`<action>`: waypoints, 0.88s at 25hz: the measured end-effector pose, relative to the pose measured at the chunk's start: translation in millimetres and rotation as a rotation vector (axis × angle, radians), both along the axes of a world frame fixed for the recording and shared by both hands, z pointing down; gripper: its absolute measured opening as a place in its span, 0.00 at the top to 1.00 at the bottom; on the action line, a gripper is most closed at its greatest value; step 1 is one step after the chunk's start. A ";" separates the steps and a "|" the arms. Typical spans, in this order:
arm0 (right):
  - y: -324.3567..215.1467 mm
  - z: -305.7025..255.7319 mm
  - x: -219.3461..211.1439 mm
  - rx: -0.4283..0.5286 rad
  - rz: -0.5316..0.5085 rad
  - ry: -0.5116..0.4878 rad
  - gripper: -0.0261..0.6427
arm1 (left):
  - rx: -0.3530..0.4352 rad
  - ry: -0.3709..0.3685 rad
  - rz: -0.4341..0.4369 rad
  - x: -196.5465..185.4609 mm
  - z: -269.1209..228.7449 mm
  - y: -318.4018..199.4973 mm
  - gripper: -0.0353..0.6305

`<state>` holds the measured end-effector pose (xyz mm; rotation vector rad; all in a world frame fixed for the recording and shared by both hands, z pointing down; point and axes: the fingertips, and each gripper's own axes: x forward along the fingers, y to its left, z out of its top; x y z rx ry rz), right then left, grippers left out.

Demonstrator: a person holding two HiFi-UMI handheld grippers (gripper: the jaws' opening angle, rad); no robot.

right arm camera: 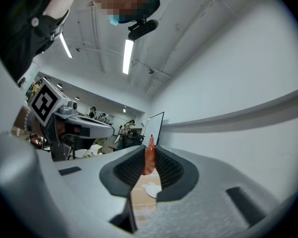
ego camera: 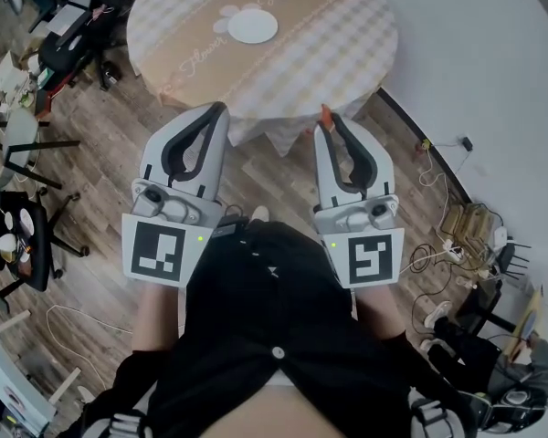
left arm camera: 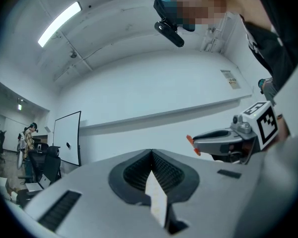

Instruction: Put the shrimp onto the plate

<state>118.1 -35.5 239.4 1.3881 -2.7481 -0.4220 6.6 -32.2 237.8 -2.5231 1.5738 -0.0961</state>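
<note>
The right gripper pinches the orange shrimp between its jaws. The left gripper has its jaws closed together. The plate lies on the bench, top centre.

- Shrimp: orange-red, slender, glossy. It is clamped upright between the ribbed pads of the right gripper, with its pointed tip projecting past the jaw ends.
- In the head view only the shrimp's small orange tip is seen. It is held in the air near the table edge, well apart from the plate.
- Plate: white, round, laid flat on the beige checked cloth of the round table, just beside a white flower print.
</note>
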 end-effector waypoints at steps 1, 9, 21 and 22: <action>-3.1 1.0 2.0 0.000 -0.002 -0.002 0.89 | 0.000 -0.005 -0.006 0.7 0.6 -3.1 0.94; -26.6 3.8 16.7 -0.010 -0.016 -0.013 0.89 | -0.005 -0.030 -0.027 12.3 1.6 -21.7 0.94; -40.5 1.3 19.6 -0.003 -0.014 -0.046 0.89 | -0.007 -0.052 -0.029 18.1 3.2 -27.8 0.94; -42.3 1.2 19.3 -0.002 -0.011 -0.047 0.89 | -0.009 -0.052 -0.027 17.8 3.6 -29.3 0.94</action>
